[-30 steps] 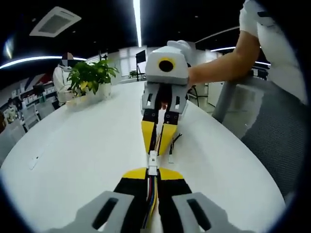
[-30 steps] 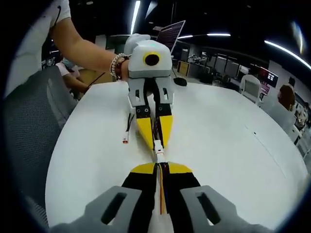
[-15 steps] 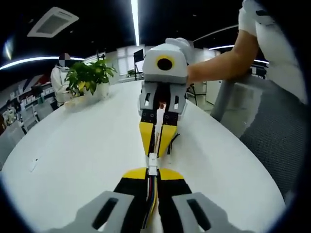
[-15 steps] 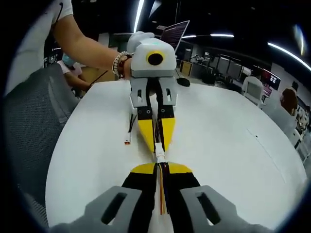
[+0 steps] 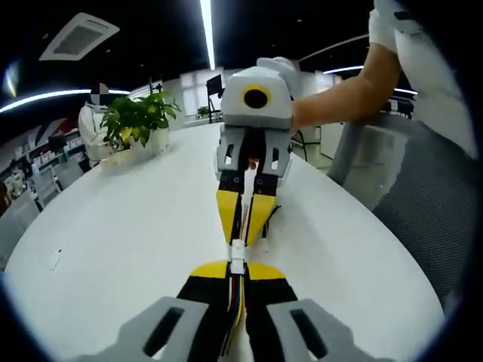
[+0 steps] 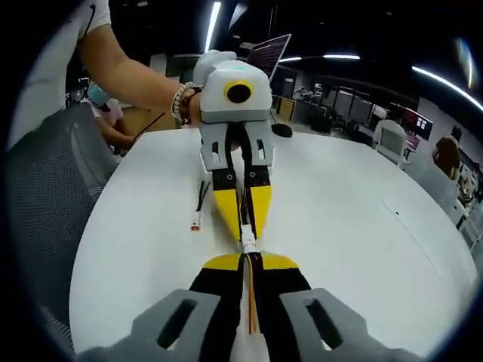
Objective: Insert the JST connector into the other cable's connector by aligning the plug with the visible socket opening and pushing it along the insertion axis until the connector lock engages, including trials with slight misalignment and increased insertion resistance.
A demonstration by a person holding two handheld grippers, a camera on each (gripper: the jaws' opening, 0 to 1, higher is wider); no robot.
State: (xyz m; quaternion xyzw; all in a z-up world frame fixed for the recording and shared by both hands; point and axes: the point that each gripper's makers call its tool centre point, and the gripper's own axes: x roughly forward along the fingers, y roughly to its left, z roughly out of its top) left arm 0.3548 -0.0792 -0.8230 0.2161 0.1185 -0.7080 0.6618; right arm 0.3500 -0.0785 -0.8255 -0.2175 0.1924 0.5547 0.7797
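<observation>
In the left gripper view my left gripper (image 5: 238,266) is shut on a cable of several coloured wires (image 5: 235,305) ending in a white connector (image 5: 237,253). My right gripper (image 5: 241,238) faces it tip to tip, a hand holding it from behind. In the right gripper view my right gripper (image 6: 249,259) is shut on a red, yellow and black cable (image 6: 251,302). Its white connector (image 6: 247,243) meets the left gripper (image 6: 245,228). The two connectors touch in line between the yellow tips. Whether the lock is engaged is too small to tell.
Both grippers hover low over a white round table (image 5: 113,226). A loose spare cable (image 6: 198,205) lies on it beside the left gripper. A potted plant (image 5: 140,121) stands at the far edge, and a laptop (image 6: 267,51) and mouse (image 6: 281,128) sit at the other. A mesh chair (image 6: 45,196) is beside the table.
</observation>
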